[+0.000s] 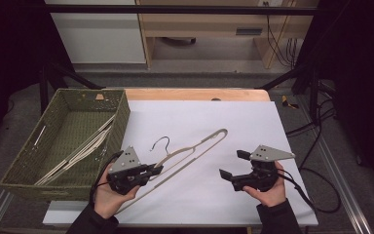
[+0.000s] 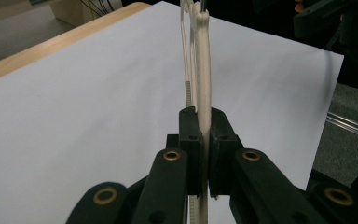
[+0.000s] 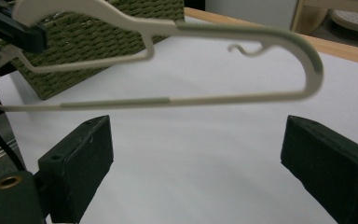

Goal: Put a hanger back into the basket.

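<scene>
A cream plastic clothes hanger (image 1: 195, 146) with a thin metal hook lies slanted across the white sheet, with its near end lifted. My left gripper (image 1: 158, 169) is shut on one arm of the hanger (image 2: 202, 70), and its pads (image 2: 189, 135) press the cream bar from both sides. In the right gripper view the hanger (image 3: 242, 35) hangs in the air ahead of the jaws, its rounded end to the right. My right gripper (image 1: 233, 164) stands open to the right of the hanger, with nothing between its pads (image 3: 81, 154).
A green woven basket (image 1: 121, 122) stands at the table's left and holds several more cream hangers (image 1: 78, 153). A white sheet (image 1: 214, 195) covers most of the wooden table. Cables trail off the right side. Shelving stands beyond the far edge.
</scene>
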{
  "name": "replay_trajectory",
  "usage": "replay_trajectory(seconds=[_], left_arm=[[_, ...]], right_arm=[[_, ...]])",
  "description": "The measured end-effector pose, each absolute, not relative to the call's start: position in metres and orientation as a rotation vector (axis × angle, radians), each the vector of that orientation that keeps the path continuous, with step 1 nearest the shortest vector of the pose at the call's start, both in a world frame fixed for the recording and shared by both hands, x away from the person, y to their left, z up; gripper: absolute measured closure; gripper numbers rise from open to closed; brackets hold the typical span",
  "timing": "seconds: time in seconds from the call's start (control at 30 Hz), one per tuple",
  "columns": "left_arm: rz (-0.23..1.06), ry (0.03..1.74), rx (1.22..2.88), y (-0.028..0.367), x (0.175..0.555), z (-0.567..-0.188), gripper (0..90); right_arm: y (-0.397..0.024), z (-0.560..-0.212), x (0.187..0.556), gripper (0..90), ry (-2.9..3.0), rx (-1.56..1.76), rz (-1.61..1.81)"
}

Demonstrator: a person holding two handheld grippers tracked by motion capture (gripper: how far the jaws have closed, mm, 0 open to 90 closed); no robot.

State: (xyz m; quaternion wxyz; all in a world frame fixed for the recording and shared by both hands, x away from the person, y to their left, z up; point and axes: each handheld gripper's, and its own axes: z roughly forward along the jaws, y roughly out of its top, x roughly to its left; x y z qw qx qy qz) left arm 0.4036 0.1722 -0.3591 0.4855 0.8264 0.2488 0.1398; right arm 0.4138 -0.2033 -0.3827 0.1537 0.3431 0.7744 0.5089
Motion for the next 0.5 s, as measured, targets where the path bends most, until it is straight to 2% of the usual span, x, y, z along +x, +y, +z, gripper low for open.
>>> replay_trajectory(seconds=[0.5], left_arm=[[0.446, 0.578, 1.945, 0.199, 0.401, -0.3, 86.2]], right_arm=[[-0.221, -0.391, 0.41, 6.3, 2.162, 1.049, 1.421]])
